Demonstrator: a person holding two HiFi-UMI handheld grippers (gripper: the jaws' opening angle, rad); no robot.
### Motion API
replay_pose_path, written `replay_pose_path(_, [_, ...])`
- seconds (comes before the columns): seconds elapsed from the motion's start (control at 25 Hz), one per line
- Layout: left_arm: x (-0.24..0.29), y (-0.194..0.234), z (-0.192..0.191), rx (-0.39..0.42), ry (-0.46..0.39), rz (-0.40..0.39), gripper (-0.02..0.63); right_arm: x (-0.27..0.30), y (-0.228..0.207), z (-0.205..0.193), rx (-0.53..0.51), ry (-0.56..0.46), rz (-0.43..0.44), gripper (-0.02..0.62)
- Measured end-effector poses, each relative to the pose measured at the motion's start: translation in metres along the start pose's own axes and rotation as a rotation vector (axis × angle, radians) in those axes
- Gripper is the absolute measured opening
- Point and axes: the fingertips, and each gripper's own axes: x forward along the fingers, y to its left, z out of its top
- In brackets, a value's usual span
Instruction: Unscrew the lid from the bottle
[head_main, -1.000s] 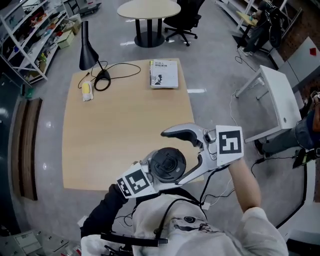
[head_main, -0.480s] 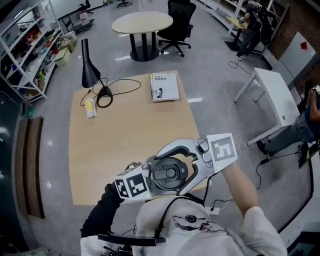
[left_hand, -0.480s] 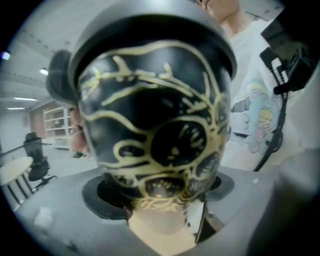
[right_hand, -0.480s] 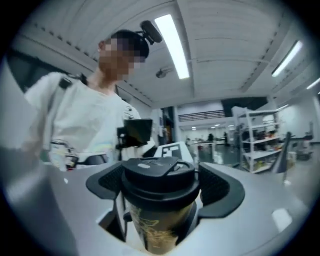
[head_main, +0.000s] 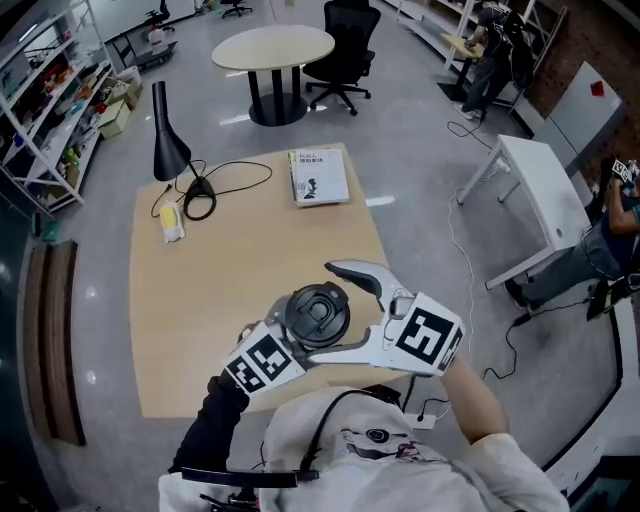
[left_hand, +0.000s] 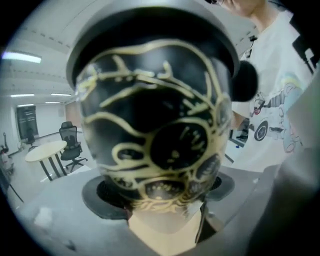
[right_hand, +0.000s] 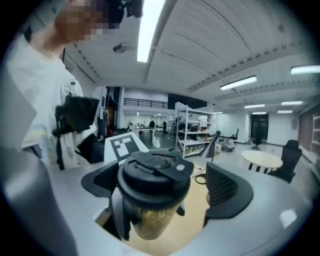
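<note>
Change: half a second back my right gripper (right_hand: 165, 190) ringed the lid (head_main: 316, 310) closely. Now its far jaw stands clear and its marker cube sits lower, nearer my body.
Right jaws: spread, with the lid between them and a plain gap on one side.
Left jaws: my left gripper (left_hand: 162, 200) pinches the black, cream-patterned bottle (left_hand: 155, 125) by its body, held above the near edge of the wooden table (head_main: 230, 260).
Progress: the lid is still seated on the bottle. I judge this a re-grip between twists, with the unscrewing left to finish.
View against view: only the left gripper view shows the bottle's pattern. Only the head view shows the desk lamp (head_main: 165, 135) and book (head_main: 319, 177) far across the table.
</note>
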Motion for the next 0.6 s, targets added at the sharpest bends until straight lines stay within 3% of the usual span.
replay_pose_path(0.04, [0.001,0.001,-0.003,0.001,0.019,0.008,0.408,0.009,0.002,0.001,-0.024,-0.018,-0.009,0.541])
replay_pose_path(0.12, [0.001,-0.005,-0.004,0.005,0.025,-0.026,0.408,0.015,0.012,0.007,-0.063,-0.079,0.060,0.471])
replay_pose_path(0.28, [-0.003,-0.049,0.006,0.091,-0.024,-0.264,0.407,-0.008,0.051,0.027,-0.045,-0.242,0.432,0.471])
replay_pose_path(0.4, [-0.008,-0.082,0.022,0.110,-0.087,-0.435,0.407,-0.027,0.072,0.031,-0.034,-0.245,0.693,0.471])
replay_pose_path(0.6, [-0.023,-0.108,0.039,0.136,-0.149,-0.591,0.407,-0.040,0.090,0.045,-0.030,-0.273,0.915,0.471])
